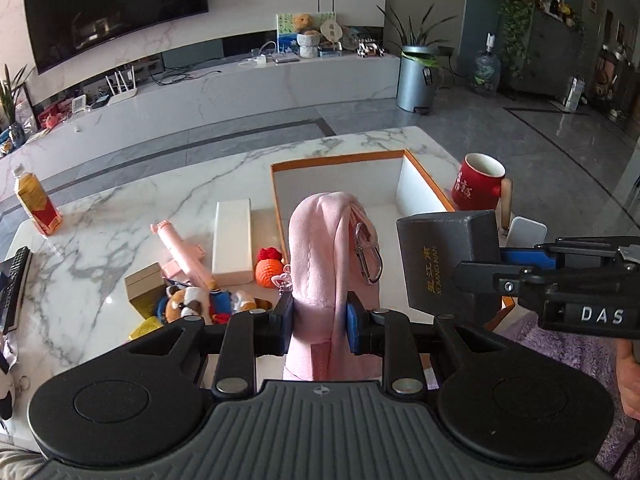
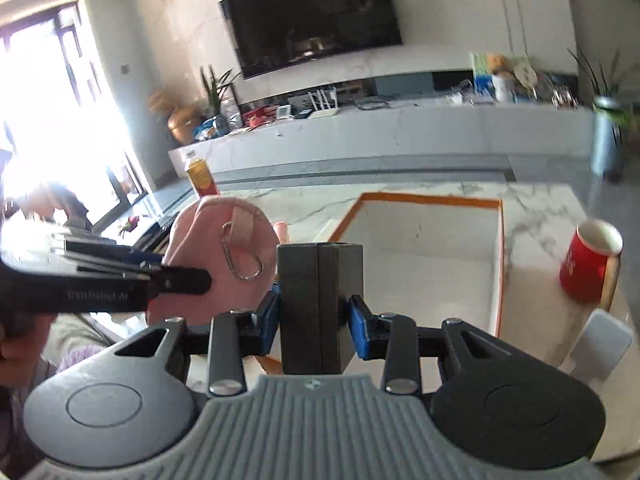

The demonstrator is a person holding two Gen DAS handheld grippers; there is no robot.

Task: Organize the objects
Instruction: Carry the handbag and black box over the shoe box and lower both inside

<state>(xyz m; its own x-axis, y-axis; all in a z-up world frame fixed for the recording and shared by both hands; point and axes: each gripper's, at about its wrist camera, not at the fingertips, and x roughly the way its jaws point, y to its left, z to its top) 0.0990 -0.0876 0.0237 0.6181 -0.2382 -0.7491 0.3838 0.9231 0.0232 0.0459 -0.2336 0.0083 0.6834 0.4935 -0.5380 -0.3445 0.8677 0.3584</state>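
Observation:
My left gripper is shut on a pink fabric pouch with a metal carabiner, held upright in front of the orange-rimmed open box. My right gripper is shut on a dark grey box with gold lettering, its blue pads pressing both sides. In the left wrist view the grey box hangs just right of the pouch, with the right gripper coming in from the right. The right wrist view shows the pouch and left gripper at left, and the open box empty beyond.
On the marble table: a red mug right of the box, a white device, a white carton, a pink toy, an orange crochet ball, a toy pile, a tea bottle, a remote.

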